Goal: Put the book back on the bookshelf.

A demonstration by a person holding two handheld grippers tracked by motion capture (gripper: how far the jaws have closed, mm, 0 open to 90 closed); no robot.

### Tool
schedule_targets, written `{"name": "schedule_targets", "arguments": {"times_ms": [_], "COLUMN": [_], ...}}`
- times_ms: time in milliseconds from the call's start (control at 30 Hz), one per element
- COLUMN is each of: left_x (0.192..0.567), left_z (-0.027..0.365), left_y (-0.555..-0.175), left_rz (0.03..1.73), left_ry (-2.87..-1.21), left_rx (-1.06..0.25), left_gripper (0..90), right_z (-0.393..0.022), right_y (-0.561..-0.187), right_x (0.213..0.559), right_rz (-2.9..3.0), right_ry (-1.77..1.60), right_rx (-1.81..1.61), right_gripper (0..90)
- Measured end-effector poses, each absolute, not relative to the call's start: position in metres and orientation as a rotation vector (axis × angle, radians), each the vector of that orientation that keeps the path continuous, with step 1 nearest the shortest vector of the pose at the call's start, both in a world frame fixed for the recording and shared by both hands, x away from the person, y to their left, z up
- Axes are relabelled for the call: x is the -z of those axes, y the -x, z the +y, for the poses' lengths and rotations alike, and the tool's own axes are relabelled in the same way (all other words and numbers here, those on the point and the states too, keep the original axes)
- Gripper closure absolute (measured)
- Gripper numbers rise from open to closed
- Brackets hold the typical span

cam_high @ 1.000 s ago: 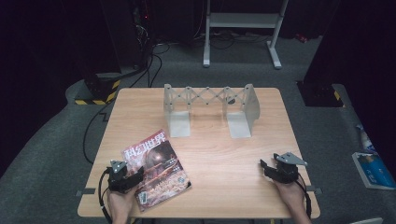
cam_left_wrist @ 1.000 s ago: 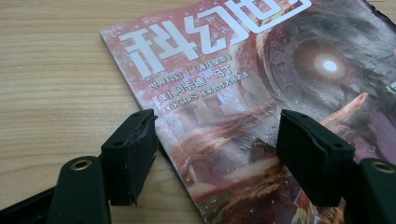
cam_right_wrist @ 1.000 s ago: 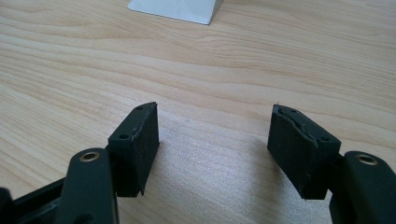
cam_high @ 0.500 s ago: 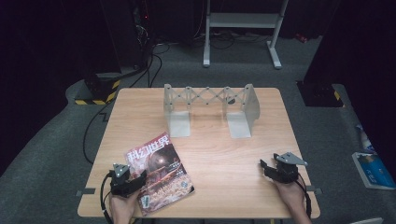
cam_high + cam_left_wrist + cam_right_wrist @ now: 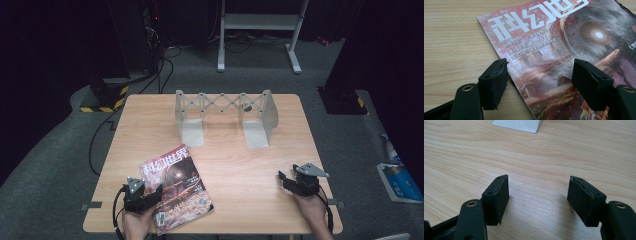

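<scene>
Grey expanding book rack (image 5: 225,117) unfilled, magazine (image 5: 175,187) flat nearby on table (image 5: 240,165).

Glossy paper magazine (image 5: 564,47), matt wood table (image 5: 240,165)

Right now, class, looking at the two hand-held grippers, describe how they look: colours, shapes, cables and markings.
Both are black. The left gripper and right gripper each carry a grey three-cornered plate on top, and a black cable trails back from each. Up close, the left gripper's fingers are chunky black blocks with worn, ragged edges, on arms with a brass-coloured rivet hole. The right gripper's fingers match. No lettering visible.
</scene>
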State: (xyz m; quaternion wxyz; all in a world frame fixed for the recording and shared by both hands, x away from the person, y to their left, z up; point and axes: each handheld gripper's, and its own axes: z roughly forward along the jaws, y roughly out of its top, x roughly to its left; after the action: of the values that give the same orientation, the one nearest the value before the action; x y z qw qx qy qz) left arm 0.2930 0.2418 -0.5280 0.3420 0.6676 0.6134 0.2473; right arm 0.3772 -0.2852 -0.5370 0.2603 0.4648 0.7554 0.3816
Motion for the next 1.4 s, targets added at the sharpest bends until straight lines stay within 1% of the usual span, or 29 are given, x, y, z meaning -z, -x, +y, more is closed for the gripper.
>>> {"name": "schedule_targets", "arguments": {"times_ms": [1400], "left_x": [0.528], "left_z": [0.192], "left_y": [-0.317], "left_rz": [1.483], "left_ry": [-1.804], "left_rx": [-0.594], "left_gripper": [31.3], "right_z": [-0.285], "right_y": [-0.378], "right_x": [0.537], "right_rz": [2.048], "right_ry": [-1.274], "right_rx": [-1.038], "right_gripper": [33.8]}}
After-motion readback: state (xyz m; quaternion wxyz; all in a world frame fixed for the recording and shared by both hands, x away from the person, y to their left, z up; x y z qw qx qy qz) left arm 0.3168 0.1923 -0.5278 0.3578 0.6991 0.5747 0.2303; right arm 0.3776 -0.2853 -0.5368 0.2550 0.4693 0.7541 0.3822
